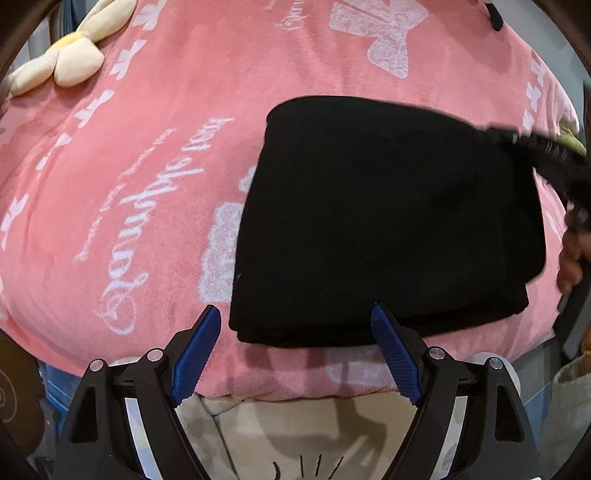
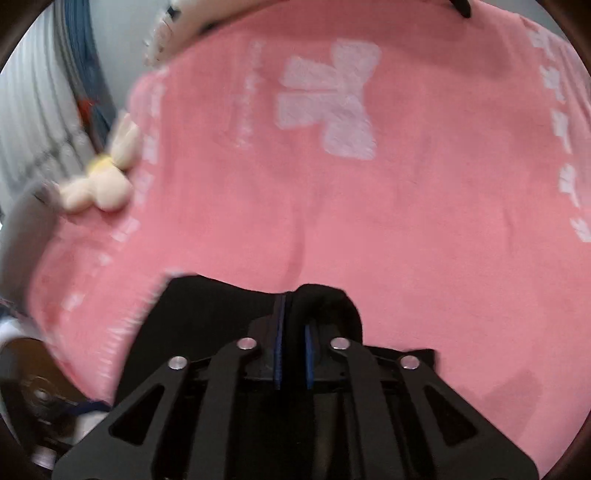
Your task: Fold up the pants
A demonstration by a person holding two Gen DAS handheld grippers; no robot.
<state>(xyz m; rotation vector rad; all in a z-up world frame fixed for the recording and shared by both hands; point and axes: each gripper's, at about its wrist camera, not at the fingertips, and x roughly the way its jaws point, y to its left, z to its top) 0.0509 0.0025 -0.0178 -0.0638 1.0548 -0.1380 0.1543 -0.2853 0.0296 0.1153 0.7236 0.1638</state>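
Note:
The black pants (image 1: 388, 221) lie folded into a thick rectangle on a pink blanket (image 1: 147, 166). My left gripper (image 1: 295, 321) is open and empty, its blue pads just in front of the near edge of the pants. My right gripper (image 2: 294, 325) is shut on a bunched fold of the pants (image 2: 325, 302), near their far edge. In the left wrist view the right gripper (image 1: 546, 155) shows blurred at the right side of the pants, with the hand behind it.
A cream and yellow plush flower (image 1: 70, 55) lies at the blanket's far left; it also shows in the right wrist view (image 2: 103, 177). The blanket's front edge (image 1: 295, 387) drops off just under my left gripper. A small black item (image 1: 493, 16) sits at the far edge.

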